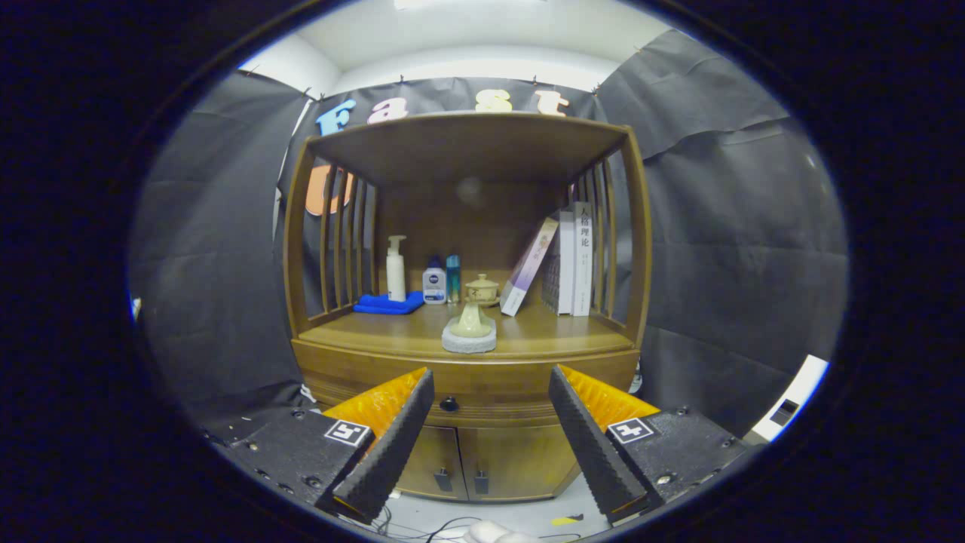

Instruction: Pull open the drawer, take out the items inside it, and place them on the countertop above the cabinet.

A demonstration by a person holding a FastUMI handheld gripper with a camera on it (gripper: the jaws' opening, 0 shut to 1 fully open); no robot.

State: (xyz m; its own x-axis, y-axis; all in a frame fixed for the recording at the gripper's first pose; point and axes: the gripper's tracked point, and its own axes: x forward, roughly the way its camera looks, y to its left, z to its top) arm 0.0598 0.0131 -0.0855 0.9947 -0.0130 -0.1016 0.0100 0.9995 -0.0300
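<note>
A wooden cabinet (pixel 467 226) stands ahead, with an open shelf space on top of a countertop (pixel 392 332). Under the countertop runs a drawer front (pixel 497 392) that is shut, with a small dark knob (pixel 449 404) just ahead of my fingers, nearer the left one. My gripper (pixel 490 388) is open, the fingertips wide apart with nothing between them, and it is short of the drawer without touching it. What lies inside the drawer is hidden.
On the countertop stand a pale ceramic piece on a grey round base (pixel 470 332), a small lidded pot (pixel 482 289), a pump bottle (pixel 396 268), two small bottles (pixel 434 281), a folded blue cloth (pixel 388 304) and several books (pixel 569 260). Two lower doors (pixel 467 460) sit beneath the drawer.
</note>
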